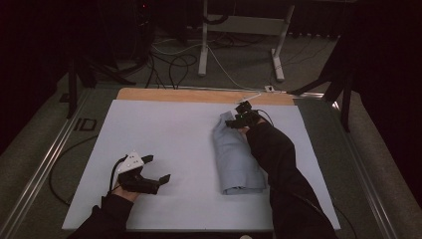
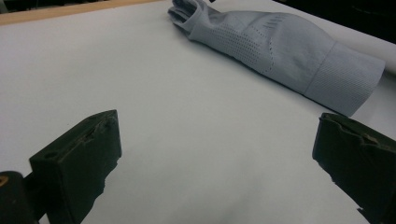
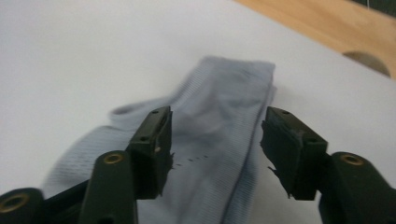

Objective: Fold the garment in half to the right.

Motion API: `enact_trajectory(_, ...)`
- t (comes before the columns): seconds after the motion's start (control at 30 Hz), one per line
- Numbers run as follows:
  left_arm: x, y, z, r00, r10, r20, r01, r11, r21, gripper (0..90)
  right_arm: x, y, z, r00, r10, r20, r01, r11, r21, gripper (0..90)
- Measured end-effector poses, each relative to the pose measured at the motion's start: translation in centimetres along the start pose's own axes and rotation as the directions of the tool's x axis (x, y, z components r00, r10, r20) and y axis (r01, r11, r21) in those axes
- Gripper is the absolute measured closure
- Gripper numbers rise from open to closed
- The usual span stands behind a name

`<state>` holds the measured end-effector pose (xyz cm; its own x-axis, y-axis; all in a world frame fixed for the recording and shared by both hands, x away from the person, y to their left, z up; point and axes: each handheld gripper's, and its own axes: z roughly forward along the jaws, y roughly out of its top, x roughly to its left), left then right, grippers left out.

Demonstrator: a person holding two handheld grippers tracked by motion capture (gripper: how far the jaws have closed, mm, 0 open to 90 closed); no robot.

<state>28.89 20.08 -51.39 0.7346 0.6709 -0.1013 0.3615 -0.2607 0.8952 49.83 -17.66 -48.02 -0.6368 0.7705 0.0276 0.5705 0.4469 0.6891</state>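
Now the sock (image 3: 219, 135) lies beneath the right gripper's (image 3: 215, 144) parted fingers (image 3: 154, 140).

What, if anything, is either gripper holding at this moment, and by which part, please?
Nothing is held. The right gripper stands open above the far end of the folded grey garment, its pads clear of it. The left gripper is open over bare table.

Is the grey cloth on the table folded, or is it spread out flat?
Folded. The grey cloth lies as a narrow, thick bundle with layered edges on the white sheet, not spread flat.
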Motion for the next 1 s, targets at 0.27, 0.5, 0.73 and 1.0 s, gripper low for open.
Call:
enact_trajectory(0.27, 0.0, 0.1, -0.4, 0.9999, 0.013, 0.003, -0.013, 0.9999, -0.003, 1.9, 2.4, 0.4, -2.6, 0.9993, -0.037, -0.009, 0.037, 0.9982, -0.047, 58.8)
enact_trajectory(0.5, 0.1, 0.1, -0.8, 0.9999, 0.01, -0.003, -0.01, 0.9999, -0.008, 1.9, 4.1, -0.7, -5.0, 0.9973, -0.052, -0.052, 0.048, 0.9969, -0.062, 71.2)
enact_trajectory(0.73, 0.2, 0.1, -0.6, 0.9998, 0.009, -0.019, -0.009, 0.9999, 0.014, 1.9, 6.8, -3.0, -7.0, 0.9825, -0.128, -0.135, 0.122, 0.9911, -0.054, 82.3)
enact_trajectory(1.0, 0.2, 0.2, -0.7, 1.0, 0.008, -0.005, -0.008, 1.0, -0.003, 1.9, 9.6, -6.0, -9.1, 0.955, -0.203, -0.216, 0.194, 0.979, -0.062, 90.0)
